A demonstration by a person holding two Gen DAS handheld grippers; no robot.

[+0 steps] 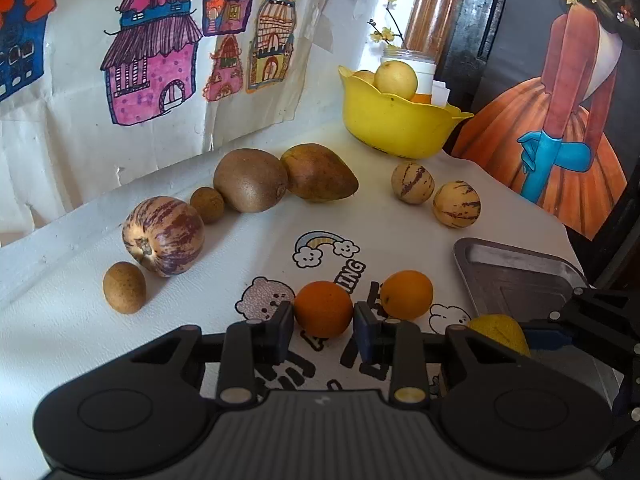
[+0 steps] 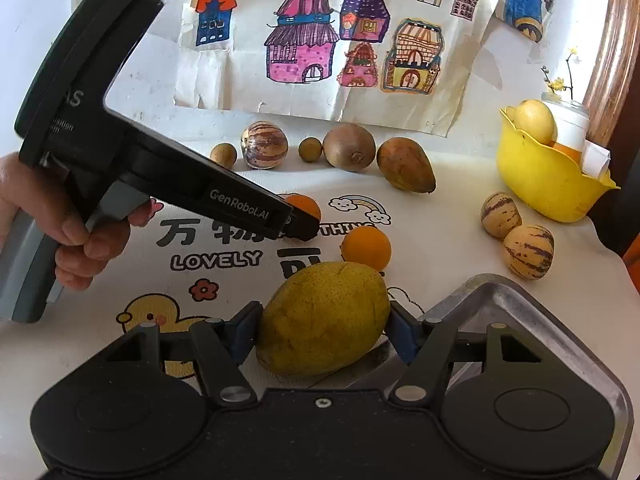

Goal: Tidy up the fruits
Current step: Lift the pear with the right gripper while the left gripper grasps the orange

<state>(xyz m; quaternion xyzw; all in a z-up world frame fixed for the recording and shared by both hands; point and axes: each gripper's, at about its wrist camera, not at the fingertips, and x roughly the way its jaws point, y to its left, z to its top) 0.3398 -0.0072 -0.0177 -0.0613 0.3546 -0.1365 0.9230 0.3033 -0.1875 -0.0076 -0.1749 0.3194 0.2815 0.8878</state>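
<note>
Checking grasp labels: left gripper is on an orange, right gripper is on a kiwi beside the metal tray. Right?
Not quite. The right gripper is on a yellow-green mango, not a kiwi, as the right wrist view shows. The rest holds: the left gripper has its pads against an orange, and the metal tray sits right beside the mango.

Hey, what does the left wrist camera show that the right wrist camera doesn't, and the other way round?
Only the left wrist view shows the left hand-held gripper head-on, its fingers against the near orange, plus the painting of an orange dress.

Only the right wrist view shows the person's hand on the left tool's handle, the yellow duck print, and the right hand-held gripper closed on the yellow-green mango.

Both show the yellow bowl, the metal tray, both oranges, and the row of brown and striped fruit.
</note>
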